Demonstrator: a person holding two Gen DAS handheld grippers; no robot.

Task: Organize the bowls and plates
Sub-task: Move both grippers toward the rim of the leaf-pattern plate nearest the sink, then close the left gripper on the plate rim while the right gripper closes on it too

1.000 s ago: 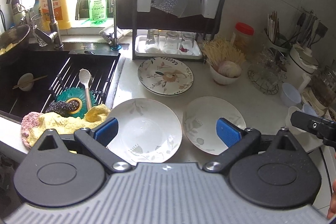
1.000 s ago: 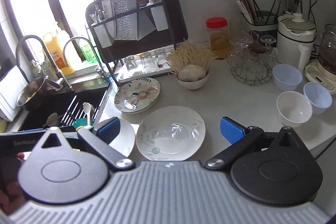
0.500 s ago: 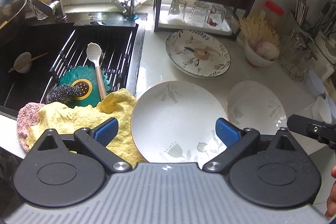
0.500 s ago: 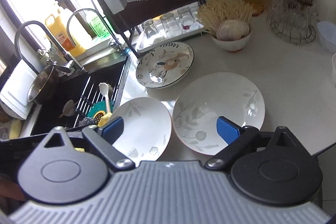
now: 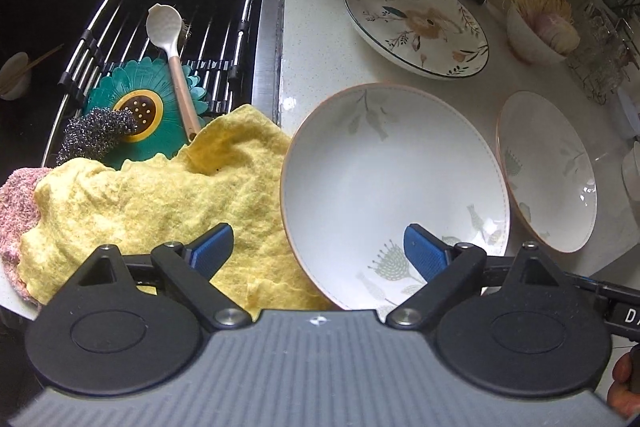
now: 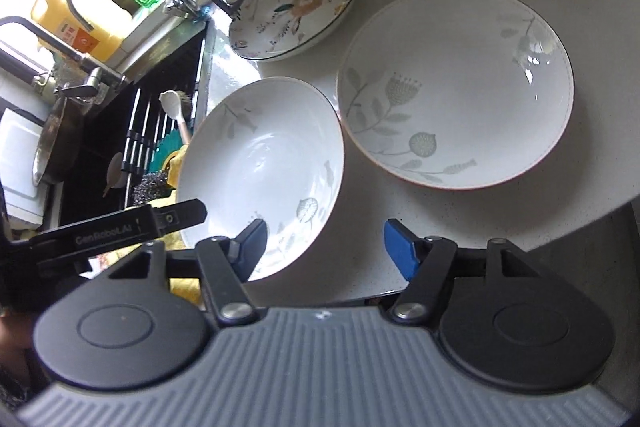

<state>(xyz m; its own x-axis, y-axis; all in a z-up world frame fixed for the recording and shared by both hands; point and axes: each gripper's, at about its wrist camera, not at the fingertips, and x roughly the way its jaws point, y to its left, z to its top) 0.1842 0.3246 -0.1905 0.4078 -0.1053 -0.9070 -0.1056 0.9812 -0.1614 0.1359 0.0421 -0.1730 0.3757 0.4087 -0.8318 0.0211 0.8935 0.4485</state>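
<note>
The left claw (image 5: 316,251), its ribbed blue pads spread wide and grasping nothing though its jaws have just been closing a little, straddles the near rim of a glossy white shallow bowl with faint grey leaf print (image 5: 394,187) on the speckled white bench (image 5: 316,39); one pad hangs over a nubbly yellow cloth (image 5: 160,195) beside it. The right claw (image 6: 324,247), jaws just narrowing and clasping nothing, frames that same bowl's edge. Just beyond sits a matching white bowl (image 6: 456,91), then a flat floral plate with dark rim (image 5: 416,23), apart from both.
</note>
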